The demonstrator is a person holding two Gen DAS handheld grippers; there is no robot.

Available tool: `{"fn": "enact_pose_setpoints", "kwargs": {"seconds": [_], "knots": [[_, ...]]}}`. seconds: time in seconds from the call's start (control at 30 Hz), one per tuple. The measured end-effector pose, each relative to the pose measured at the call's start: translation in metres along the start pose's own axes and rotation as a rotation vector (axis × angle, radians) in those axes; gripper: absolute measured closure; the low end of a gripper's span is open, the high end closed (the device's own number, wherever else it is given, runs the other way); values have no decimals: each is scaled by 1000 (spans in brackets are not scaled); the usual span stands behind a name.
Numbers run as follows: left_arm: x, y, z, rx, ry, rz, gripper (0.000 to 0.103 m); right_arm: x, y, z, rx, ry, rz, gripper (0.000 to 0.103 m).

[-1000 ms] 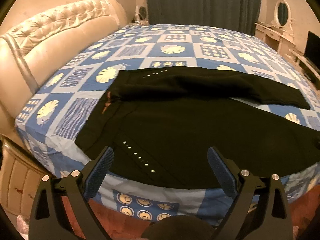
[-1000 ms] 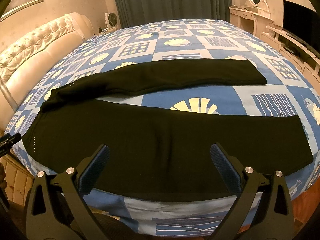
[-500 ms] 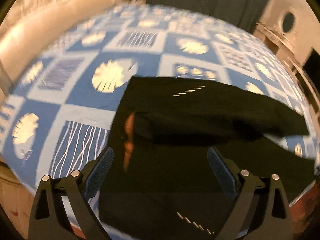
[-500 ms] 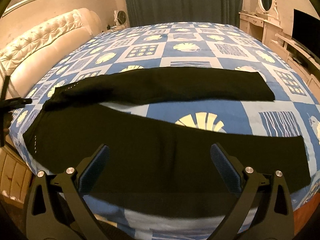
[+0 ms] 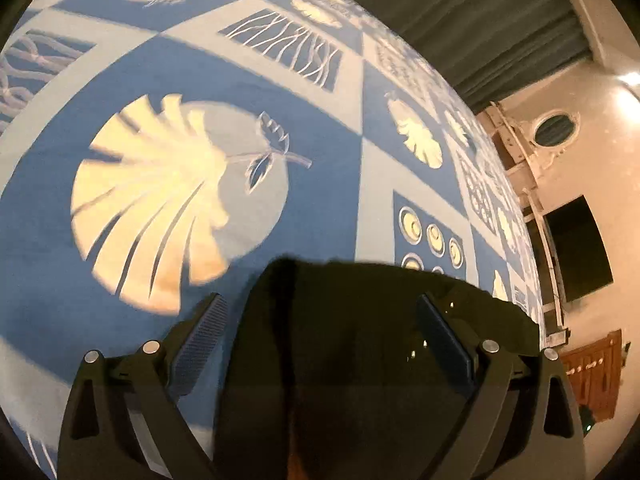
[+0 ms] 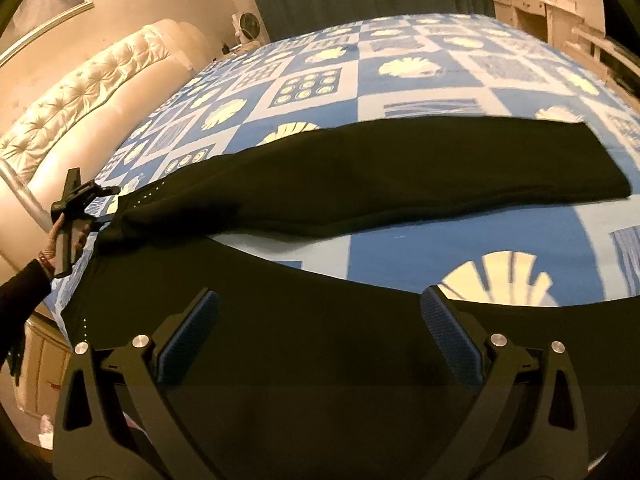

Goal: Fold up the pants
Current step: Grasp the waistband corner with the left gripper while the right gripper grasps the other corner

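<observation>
Two views, taken in turn. From the left wrist, the left claw (image 5: 320, 336) sits low over the bed (image 5: 328, 184) with its jaws spread wide. The waist corner of the black pants (image 5: 352, 344) lies between the pads, but neither pad visibly presses the cloth, so it holds nothing. The corner lies straight ahead of and just under the fingers; closing would likely pinch it.

From the right wrist, the right claw (image 6: 316, 332) hangs wide open and empty above the near leg of the pants (image 6: 360, 208). Both legs run long from left to right across the bed (image 6: 400, 92), splayed apart toward the cuffs. At far left a hand (image 6: 60, 236) tips the left claw (image 6: 108, 200) toward the far leg's waist end. The left is nearer the waist; the right is nearer mid-leg.
</observation>
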State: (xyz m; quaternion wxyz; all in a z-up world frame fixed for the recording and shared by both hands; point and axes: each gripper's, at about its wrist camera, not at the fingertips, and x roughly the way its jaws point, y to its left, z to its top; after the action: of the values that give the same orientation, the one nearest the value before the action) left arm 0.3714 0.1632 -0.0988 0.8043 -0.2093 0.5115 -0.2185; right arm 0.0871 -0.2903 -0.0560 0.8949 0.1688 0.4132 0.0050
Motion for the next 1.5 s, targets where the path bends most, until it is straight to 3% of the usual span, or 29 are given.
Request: {"fn": "enact_pose_setpoints", "kwargs": {"seconds": [0.13, 0.27, 0.43, 0.53, 0.6, 0.67, 0.73, 0.8, 0.97, 1.17, 1.33, 1.43, 1.5], "knots": [[1, -14, 1, 123, 19, -49, 9, 13, 5, -1, -1, 21, 17, 2], [11, -20, -6, 222, 62, -7, 10, 22, 6, -2, 5, 37, 40, 2], [10, -1, 0, 131, 64, -96, 10, 26, 7, 5, -1, 45, 81, 2], [10, 2, 1, 128, 54, -37, 34, 29, 5, 16, -11, 43, 99, 2], [9, 3, 1, 152, 53, 5, 56, 31, 4, 23, -17, 44, 126, 2], [6, 12, 2, 136, 59, 6, 65, 37, 2, 37, -29, 52, 144, 2], [4, 17, 2, 125, 62, -6, 67, 44, 7, 53, -59, 58, 167, 2], [5, 11, 0, 167, 55, 31, 69, 52, 12, 71, -103, 64, 171, 2], [6, 7, -2, 207, 39, 74, 73, 93, 38, 136, -305, 108, 218, 2], [7, 7, -2, 217, 46, 73, 73, 173, 76, 187, -553, 275, 173, 2], [11, 0, 3, 245, 70, 105, 73, 225, 92, 189, -712, 441, 107, 12], [14, -2, 6, 244, 79, 129, 70, 236, 87, 190, -690, 500, 147, 17], [16, -4, 8, 245, 80, 142, 70, 238, 80, 194, -646, 513, 159, 34]]}}
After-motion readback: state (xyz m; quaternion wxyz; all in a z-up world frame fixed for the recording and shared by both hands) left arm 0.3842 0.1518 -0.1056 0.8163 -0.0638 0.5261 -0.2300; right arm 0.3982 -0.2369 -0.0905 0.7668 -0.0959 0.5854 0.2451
